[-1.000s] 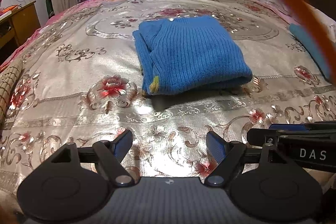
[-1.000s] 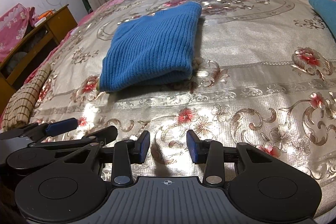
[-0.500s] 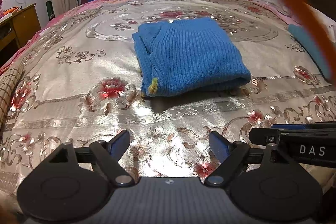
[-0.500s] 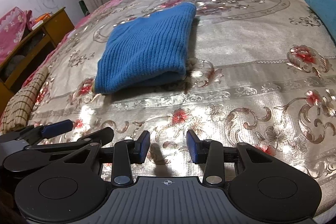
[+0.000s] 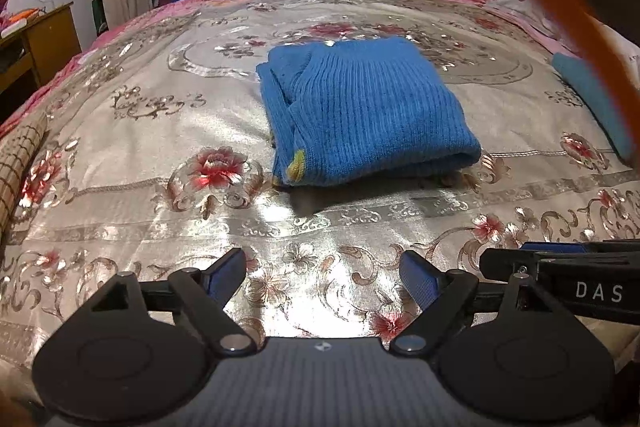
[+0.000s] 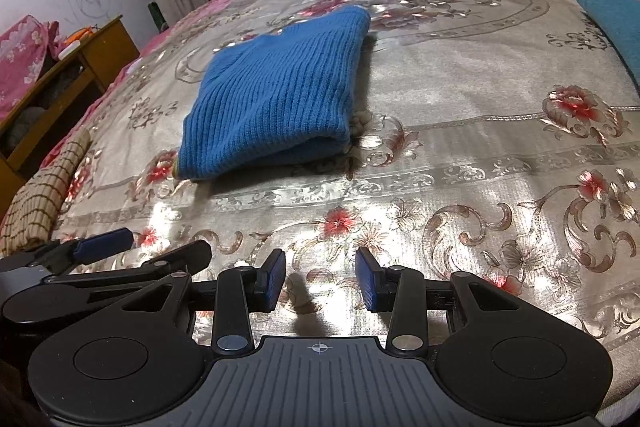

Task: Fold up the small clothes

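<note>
Left wrist view: left gripper [image 5: 322,273] low over the bedspread [image 5: 160,155], jaws just widened, blue pads spread far apart, nothing between them but shiny floral cloth. Blue sweater [image 5: 368,111] folded into a neat block, lying flat mid-bed, well ahead of the fingertips and apart from both tools. Small yellow patch at its near left corner. Right gripper's black arm poking in at the lower right edge. Teal cloth [image 5: 588,99] at the far right of the bed, a blurred orange strap [image 5: 560,7] cutting across it. Checked fabric [image 5: 20,155] at the left edge.

Right wrist view: right gripper [image 6: 321,281] also hovering over bare bedspread, pads parted at a moderate gap, gripping nothing. Sweater up and to the left here, folded edge facing the camera, untouched. Left gripper alongside at lower left, one blue pad [image 6: 105,242] showing. Wooden desk [image 6: 80,67] beyond the bed's left side.
</note>
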{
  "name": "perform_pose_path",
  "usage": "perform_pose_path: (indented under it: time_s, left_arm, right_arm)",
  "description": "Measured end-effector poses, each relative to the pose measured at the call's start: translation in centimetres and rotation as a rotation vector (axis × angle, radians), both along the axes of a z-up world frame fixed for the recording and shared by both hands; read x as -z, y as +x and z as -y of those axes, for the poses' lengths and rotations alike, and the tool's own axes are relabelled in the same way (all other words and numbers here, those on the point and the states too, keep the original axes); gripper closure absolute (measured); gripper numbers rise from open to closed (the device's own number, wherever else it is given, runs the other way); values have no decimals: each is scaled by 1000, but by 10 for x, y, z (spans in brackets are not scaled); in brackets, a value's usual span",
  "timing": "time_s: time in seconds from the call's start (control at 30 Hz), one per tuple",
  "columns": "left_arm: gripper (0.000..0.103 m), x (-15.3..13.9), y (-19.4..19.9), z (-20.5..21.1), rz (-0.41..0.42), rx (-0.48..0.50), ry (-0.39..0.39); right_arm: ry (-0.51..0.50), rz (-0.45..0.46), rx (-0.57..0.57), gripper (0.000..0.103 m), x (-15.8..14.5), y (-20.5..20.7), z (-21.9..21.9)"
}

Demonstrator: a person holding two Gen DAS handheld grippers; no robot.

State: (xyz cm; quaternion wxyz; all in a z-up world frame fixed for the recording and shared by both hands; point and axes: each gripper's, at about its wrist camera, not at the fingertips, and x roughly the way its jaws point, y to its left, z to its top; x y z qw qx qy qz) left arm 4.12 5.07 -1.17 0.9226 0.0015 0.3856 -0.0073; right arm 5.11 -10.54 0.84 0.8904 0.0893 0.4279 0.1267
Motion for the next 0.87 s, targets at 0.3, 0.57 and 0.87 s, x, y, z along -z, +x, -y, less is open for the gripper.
perform_pose_path:
  time_s: [0.3,0.57,0.87]
  left_arm:
    - [14,2,0,-1,-12,-2,-34]
    - [14,0,-1,-2,3,-3,-37]
    - [14,1,0,-1,0,-7,-32]
  right_arm:
    - [-7,4,-9,65,0,-3,-2]
    - [-6,5,-8,65,0,-3,-2]
    - [-7,5,-7,64,0,-3,-1]
